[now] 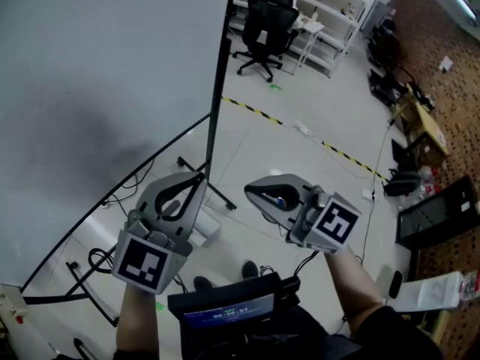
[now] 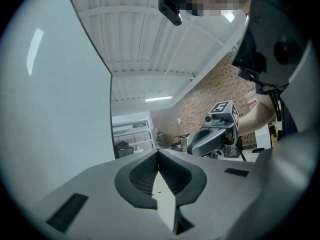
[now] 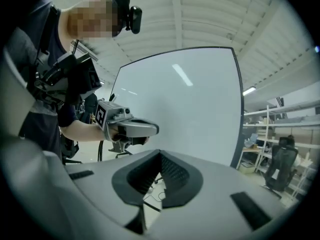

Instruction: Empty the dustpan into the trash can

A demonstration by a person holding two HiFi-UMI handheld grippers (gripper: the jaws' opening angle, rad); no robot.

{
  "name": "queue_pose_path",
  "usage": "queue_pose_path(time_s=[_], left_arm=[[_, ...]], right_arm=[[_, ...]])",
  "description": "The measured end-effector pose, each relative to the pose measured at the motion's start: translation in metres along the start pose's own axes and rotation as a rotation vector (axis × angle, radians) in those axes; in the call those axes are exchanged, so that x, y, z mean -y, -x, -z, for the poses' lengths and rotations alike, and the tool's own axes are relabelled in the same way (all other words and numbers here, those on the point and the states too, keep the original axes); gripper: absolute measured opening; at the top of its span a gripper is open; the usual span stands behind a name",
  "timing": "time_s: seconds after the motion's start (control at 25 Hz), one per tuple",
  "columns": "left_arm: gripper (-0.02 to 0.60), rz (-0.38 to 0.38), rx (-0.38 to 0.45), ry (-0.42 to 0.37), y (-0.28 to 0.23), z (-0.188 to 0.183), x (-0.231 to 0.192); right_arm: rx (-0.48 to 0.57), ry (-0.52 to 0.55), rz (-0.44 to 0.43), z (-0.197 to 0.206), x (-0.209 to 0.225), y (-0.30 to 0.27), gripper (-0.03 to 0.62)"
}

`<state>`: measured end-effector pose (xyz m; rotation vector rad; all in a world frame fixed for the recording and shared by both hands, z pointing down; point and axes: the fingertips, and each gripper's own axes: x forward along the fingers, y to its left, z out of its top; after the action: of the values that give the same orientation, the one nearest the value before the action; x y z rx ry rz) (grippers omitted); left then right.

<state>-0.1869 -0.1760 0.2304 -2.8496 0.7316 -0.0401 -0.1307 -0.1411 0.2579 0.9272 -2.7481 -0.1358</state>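
Observation:
No dustpan or trash can shows in any view. In the head view my left gripper (image 1: 196,180) is held up beside the whiteboard stand, shut with nothing between its jaws. My right gripper (image 1: 251,193) hangs level to its right, also shut and empty. The two point toward each other's side: the left gripper view catches the right gripper (image 2: 196,143) and the arm behind it, while the right gripper view shows the left gripper (image 3: 152,129) in front of the whiteboard. In both gripper views the dark ribbed pads meet at the tips.
A large whiteboard (image 1: 97,88) on a black wheeled stand (image 1: 214,103) fills the left. A black office chair (image 1: 264,25) and shelving (image 1: 330,6) stand far back. Yellow-black tape (image 1: 330,147) crosses the floor. Desks and gear (image 1: 420,126) line the right; cables (image 1: 97,257) lie at the stand's foot.

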Motion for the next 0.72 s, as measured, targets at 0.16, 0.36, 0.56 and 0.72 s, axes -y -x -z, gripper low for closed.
queue_pose_path(time_s=[0.16,0.36,0.56,0.72], left_arm=[[-0.002,0.050,-0.018,-0.045,-0.017,0.004,0.030],[-0.002,0.064,-0.021,-0.003,-0.041,-0.002,0.059],[-0.002,0.020,-0.031,0.012,-0.071,-0.018,0.087],[-0.002,-0.012,-0.013,-0.015,-0.094,-0.031,0.115]], right_arm=[[0.000,-0.003,0.053,0.006,0.010,0.026,0.008],[0.034,-0.013,0.061,0.006,0.017,0.059,0.008],[0.099,-0.033,0.050,0.010,0.028,0.108,0.008],[0.135,-0.114,0.037,0.024,0.038,0.153,0.008]])
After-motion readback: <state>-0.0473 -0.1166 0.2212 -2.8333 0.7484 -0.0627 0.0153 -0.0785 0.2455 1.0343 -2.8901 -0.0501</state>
